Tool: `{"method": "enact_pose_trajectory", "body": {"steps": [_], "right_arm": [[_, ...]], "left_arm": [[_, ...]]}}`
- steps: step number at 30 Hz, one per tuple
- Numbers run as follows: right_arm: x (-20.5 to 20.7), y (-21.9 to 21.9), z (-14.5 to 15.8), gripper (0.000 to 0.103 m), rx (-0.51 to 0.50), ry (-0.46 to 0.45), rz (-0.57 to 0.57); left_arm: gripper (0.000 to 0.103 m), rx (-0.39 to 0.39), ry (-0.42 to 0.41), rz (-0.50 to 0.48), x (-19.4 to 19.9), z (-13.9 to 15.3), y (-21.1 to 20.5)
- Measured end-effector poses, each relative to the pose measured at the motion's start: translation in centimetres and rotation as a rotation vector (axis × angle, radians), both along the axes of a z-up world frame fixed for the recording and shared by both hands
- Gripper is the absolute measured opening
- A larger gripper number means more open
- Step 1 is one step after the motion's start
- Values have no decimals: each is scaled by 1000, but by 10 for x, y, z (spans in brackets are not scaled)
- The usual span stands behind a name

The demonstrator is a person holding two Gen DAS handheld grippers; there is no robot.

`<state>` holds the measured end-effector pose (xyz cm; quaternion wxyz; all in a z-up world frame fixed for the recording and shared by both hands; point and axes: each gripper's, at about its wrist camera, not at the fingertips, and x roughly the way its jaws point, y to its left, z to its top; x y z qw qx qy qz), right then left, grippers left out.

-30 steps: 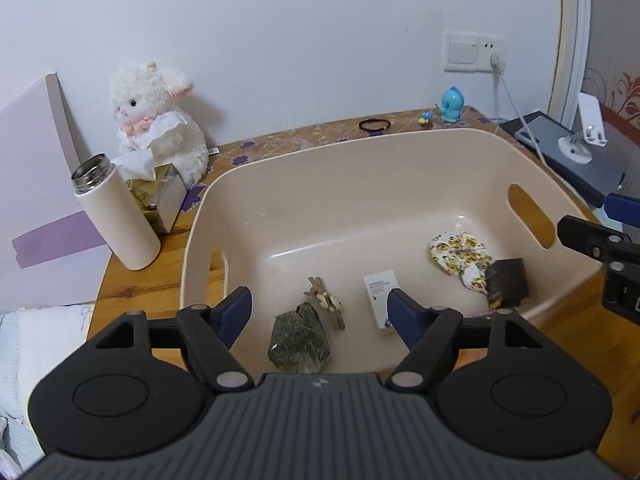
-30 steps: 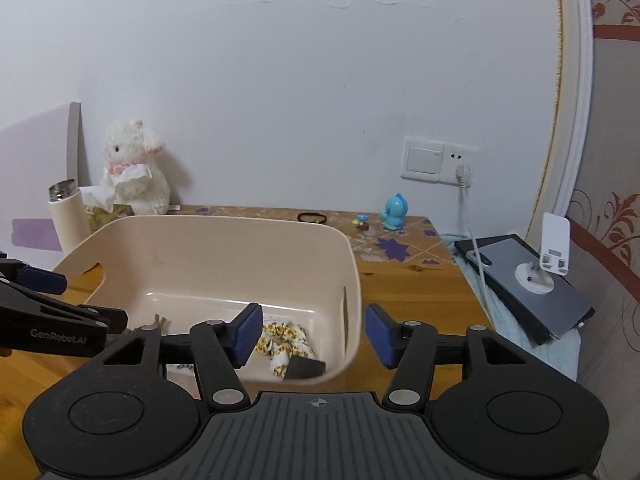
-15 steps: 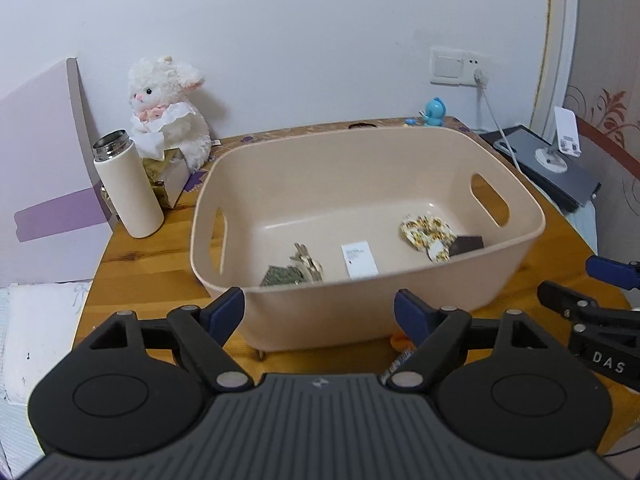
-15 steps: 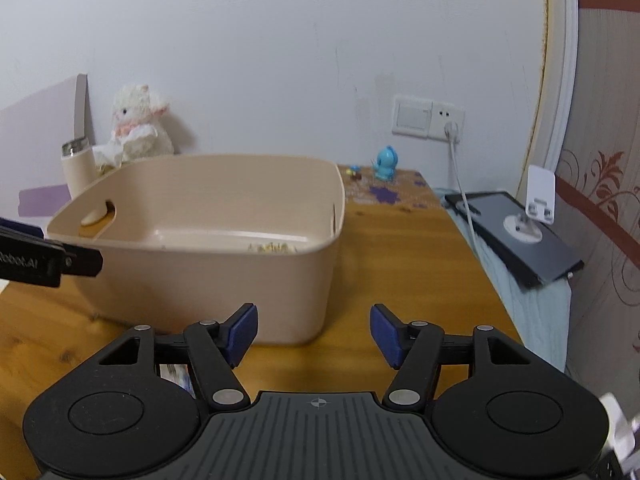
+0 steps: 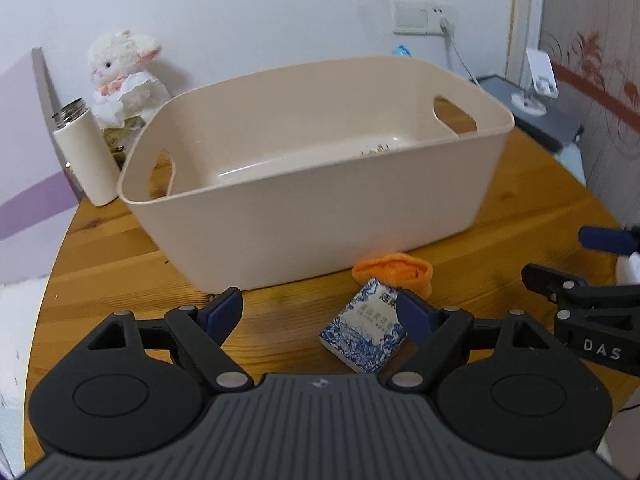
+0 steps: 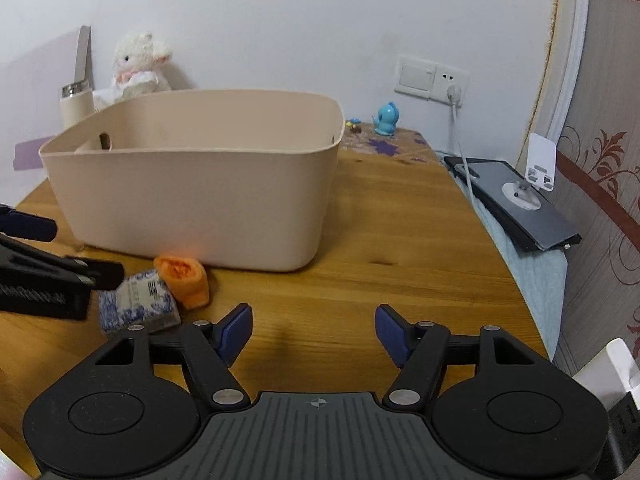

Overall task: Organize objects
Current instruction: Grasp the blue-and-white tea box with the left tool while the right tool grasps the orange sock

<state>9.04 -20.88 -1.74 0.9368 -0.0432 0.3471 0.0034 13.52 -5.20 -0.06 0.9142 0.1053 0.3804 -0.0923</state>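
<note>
Loose objects are what I am sorting, and the beige bin in the middle of the wooden table is plainly where they belong; a little patterned thing peeks over its near wall in the left view, though I cannot tell what it is. Two pieces lie outside, on the wood just in front of that wall: a blue-and-white patterned box and, touching it on the far side, a rolled orange sock. I hold my left gripper low over the table with its fingers spread wide and gripping nothing; the right-hand pad sits in front of the box's near corner, so the box is off to one side of the gap, not centred, and I judge I must shift right before closing. My right gripper is likewise spread and empty, facing bare wood, with the box and sock off to its left; I keep it there, I think, so it stays out of the left one's way. Behind the bin stand a white flask and a plush lamb, well apart from the work.
</note>
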Motion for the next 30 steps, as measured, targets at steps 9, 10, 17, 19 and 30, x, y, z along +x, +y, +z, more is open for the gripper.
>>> {"method": "enact_pose_trajectory", "body": {"steps": [9, 10, 17, 19, 30], "right_arm": [[8, 6, -16, 77, -32, 37, 26], [10, 6, -17, 78, -32, 39, 29], [19, 11, -24, 85, -14, 51, 75], [21, 14, -26, 85, -14, 53, 88], [28, 23, -30, 86, -6, 54, 101]], "left_arm": [[87, 14, 108, -23, 20, -38, -11], [87, 10, 118, -19, 22, -41, -10], [90, -31, 152, 25, 33, -49, 14], [93, -44, 161, 31, 37, -50, 22], [95, -59, 160, 38, 44, -46, 34]]}}
